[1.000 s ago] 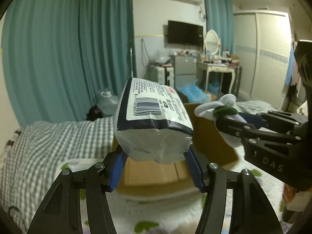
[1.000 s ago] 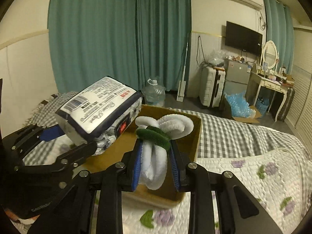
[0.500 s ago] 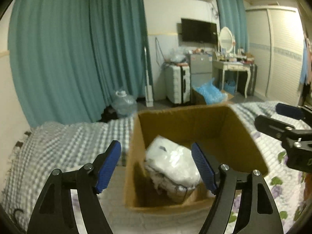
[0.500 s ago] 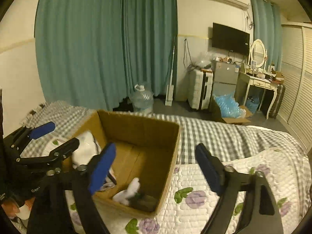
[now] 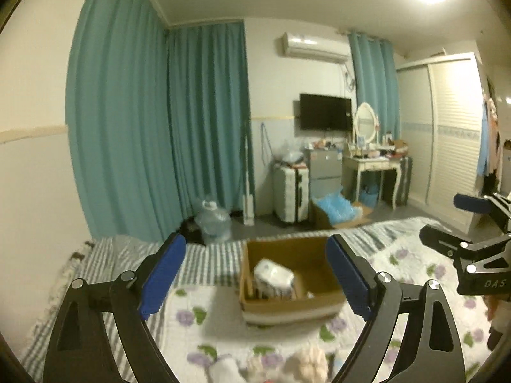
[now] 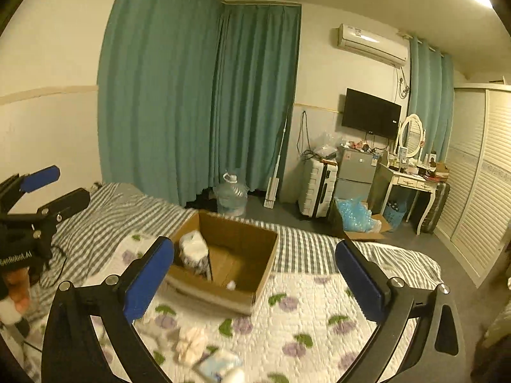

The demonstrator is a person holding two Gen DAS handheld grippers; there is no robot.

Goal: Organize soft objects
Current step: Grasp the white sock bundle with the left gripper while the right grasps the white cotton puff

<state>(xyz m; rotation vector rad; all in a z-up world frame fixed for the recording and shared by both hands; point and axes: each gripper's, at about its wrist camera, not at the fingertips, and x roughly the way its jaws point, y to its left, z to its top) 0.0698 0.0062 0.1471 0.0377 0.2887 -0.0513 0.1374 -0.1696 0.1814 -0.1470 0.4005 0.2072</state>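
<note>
Both things have dropped into the box (image 5: 289,284). The left gripper (image 5: 255,277) and right gripper (image 6: 255,281) have just been opening; both are spread, empty. More soft things (image 6: 191,344) wait on the bed (image 6: 303,312).

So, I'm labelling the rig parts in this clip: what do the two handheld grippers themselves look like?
Both look alike: the left gripper and right gripper have black skeletal frames with triangular cut-outs, silver screw heads at the pivots and ribbed blue pads on the fingers. The left one's body carries white "GenRobot.AI" lettering; the right one's side shows "DAS".
</note>
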